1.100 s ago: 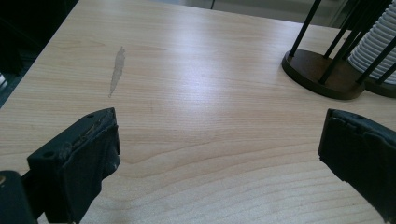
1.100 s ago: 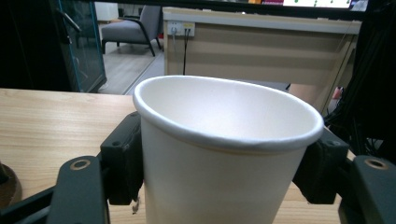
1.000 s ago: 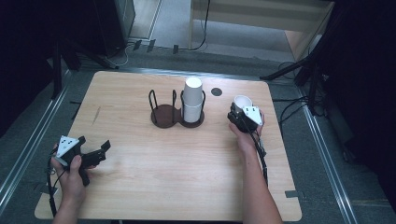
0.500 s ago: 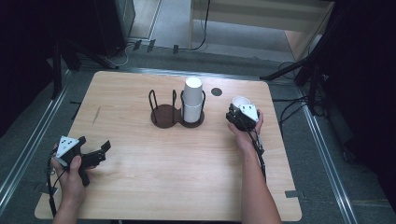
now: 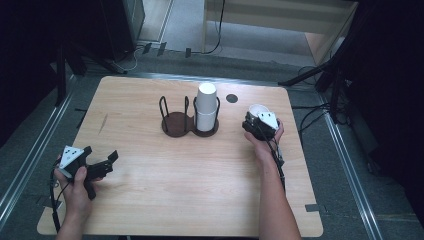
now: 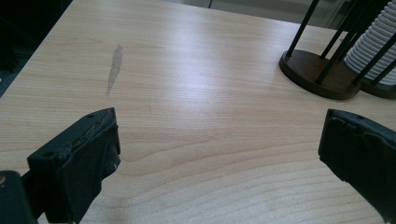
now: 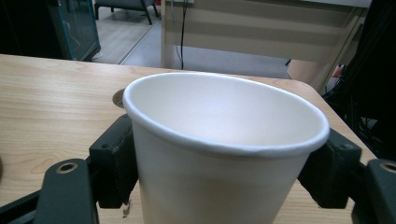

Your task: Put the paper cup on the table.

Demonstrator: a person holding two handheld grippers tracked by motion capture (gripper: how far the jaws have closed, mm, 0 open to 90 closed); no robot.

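tbl [image 5: 150,200]: wood | on it: cup rack [image 5: 181,125], paper cup [image 5: 257,111]

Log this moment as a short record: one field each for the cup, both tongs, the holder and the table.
cup: white paper cup, upright, mouth up, between the right tongs' jaws
right tongs: around the cup on the right side of the table; jaws have just been opening, pads close beside the cup wall, contact hard to tell
left tongs: open, nothing between the jaws, over bare wood at the near left
holder: dark two-ring cup holder; stack of white cups in its right ring, left ring vacant
table: light wood table
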